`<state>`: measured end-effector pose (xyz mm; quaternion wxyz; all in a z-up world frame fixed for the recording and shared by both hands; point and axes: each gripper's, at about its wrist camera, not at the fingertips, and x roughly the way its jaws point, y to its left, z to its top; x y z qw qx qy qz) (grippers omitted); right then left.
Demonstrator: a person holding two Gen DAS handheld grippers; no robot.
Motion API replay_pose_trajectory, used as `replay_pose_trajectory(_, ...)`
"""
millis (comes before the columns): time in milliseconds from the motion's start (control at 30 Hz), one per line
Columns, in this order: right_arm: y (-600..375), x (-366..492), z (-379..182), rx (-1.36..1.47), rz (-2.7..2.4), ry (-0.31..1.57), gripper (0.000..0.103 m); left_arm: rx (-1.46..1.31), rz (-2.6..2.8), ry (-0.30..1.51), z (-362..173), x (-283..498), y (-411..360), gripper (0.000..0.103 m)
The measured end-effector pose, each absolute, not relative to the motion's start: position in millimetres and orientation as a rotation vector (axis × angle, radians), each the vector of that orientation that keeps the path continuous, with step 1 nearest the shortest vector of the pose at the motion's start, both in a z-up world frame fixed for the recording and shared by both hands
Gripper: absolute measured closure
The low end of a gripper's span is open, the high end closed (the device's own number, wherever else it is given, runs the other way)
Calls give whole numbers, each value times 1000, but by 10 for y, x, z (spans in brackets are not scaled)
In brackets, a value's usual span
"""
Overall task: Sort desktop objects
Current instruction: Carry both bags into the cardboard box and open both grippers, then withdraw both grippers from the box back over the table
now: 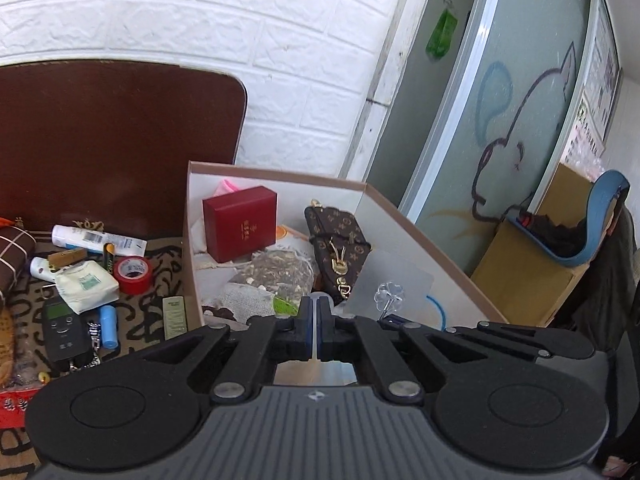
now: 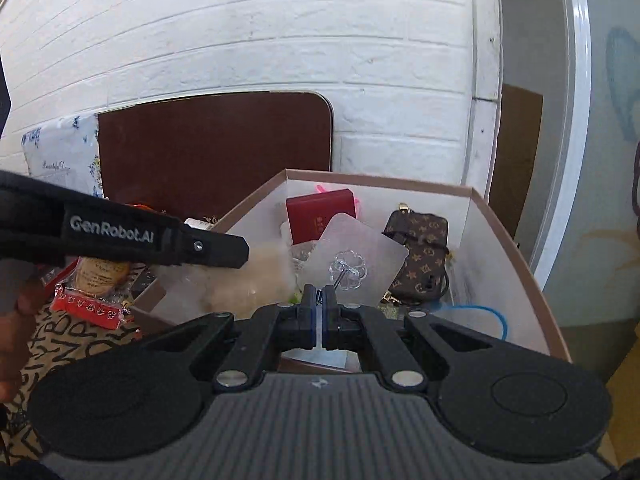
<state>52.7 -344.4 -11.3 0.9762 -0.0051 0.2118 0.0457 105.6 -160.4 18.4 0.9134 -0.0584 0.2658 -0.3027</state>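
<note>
A white cardboard box (image 1: 404,216) (image 2: 520,248) holds a red jewellery box (image 1: 240,222) (image 2: 316,212), a brown monogram pouch (image 1: 338,248) (image 2: 420,254), a bag of dried herbs (image 1: 276,270) and a blue loop (image 2: 480,312). My right gripper (image 2: 319,300) is shut on a clear adhesive hook sheet (image 2: 356,260), held over the box; the sheet also shows in the left wrist view (image 1: 390,284). My left gripper (image 1: 317,308) is shut at the box's near edge, with a thin clear strip between its pads; what it is I cannot tell. The left gripper's arm (image 2: 120,236) crosses the right wrist view.
Left of the box, on a patterned cloth (image 1: 152,308), lie a red tape roll (image 1: 134,274), a white tube (image 1: 98,238), a blue battery (image 1: 108,326), a black handheld scale (image 1: 64,330) and a white packet (image 1: 86,286). A brown board (image 1: 120,140) leans on the brick wall.
</note>
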Motion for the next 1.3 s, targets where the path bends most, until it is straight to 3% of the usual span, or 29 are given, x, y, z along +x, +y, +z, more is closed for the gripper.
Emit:
replay_pose_trajectory(267, -3481, 610, -134, 32, 91, 462, 102, -112, -599, 546, 113, 1092, -1601, 102)
replay_pose_trajectory(333, -3483, 602, -126, 34, 85, 459, 100, -121, -594, 533, 116, 1091, -1564, 89)
replay_pose_trajectory(367, -3487, 598, -123, 31, 83, 459, 99, -129, -591, 530, 121, 1092, -1544, 74)
replay_pose_trajectory(400, -3485, 593, -120, 25, 79, 459, 91, -140, -580, 525, 129, 1090, -1524, 58)
replay_pose_trajectory(467, -3473, 580, -125, 5, 64, 454, 72, -164, -560, 504, 147, 1074, -1479, 45)
replay_pose_trajectory(600, -3471, 544, -116, -10, 48, 444, 63, -188, -552, 479, 198, 1042, -1425, 24)
replay_pose_trajectory(767, -3433, 503, -117, -44, 13, 437, 45, -192, -537, 493, 229, 997, -1404, 5)
replay_pose_trajectory(833, -3408, 483, -123, -57, -2, 430, 23, -189, -518, 499, 231, 969, -1398, 3)
replay_pose_trajectory(900, -3391, 463, -128, -68, -16, 422, 11, -180, -509, 505, 232, 946, -1392, 3)
replay_pose_trajectory(1300, -3273, 330, -83, -75, -60, 407, 9, -179, -502, 554, 216, 776, -1230, 3)
